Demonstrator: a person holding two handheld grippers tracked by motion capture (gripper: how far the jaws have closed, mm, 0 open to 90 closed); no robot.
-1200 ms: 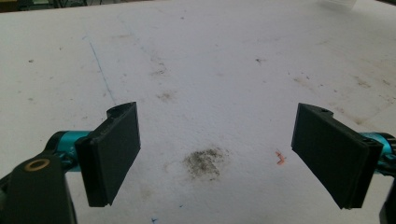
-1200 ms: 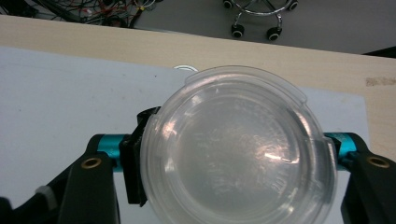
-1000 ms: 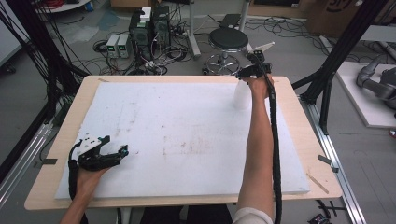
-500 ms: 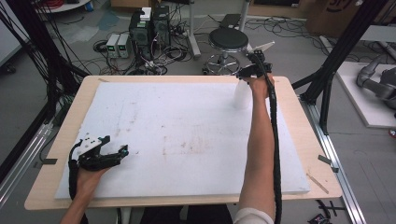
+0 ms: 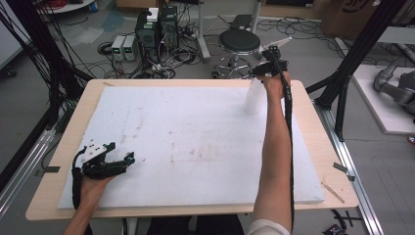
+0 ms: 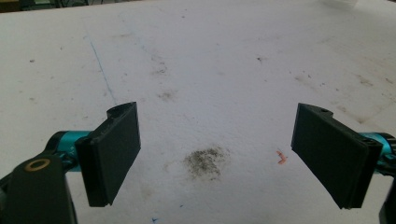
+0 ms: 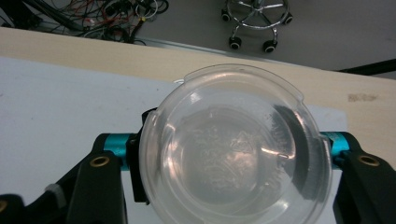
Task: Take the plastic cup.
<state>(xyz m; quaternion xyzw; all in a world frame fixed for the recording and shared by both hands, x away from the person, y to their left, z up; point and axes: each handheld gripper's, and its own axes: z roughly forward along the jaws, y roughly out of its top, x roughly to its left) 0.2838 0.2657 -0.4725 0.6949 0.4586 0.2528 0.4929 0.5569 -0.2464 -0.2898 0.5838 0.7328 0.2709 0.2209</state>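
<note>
Two claws: the right claw (image 5: 260, 73) is at work at the table's 1 o'clock corner, and the left claw (image 5: 115, 164) waits near 8 o'clock, well apart from it.
Thing in hand: a clear plastic cup (image 7: 233, 149), lidded and upright, standing on the white foam board (image 5: 195, 142) close to its far right edge; in the high view the same cup (image 5: 254, 97) sits just under the right hand.
Right claw state: its jaws have just been closing, with the cup between them; in the right gripper view the two black jaws sit tight against the cup's sides at 9 and 3 o'clock, so I judge it to be pinching the cup.
Left claw state: spread wide over bare board, nothing between the jaws, pointing toward 3 o'clock.
Step in hand: taking hold of the cup, a grasp that looks just completed or nearly so.
Next move calls for: a firm but gentle squeeze, since thin clear plastic may buckle or slip; then a straight lift that keeps the cup upright.
Risk: the table edge (image 5: 298, 88) is near at 1 o'clock, so a nudge outward could tip the cup off the board.
Beyond the table: a round stool (image 5: 240, 41) stands on the floor at 12 o'clock.
</note>
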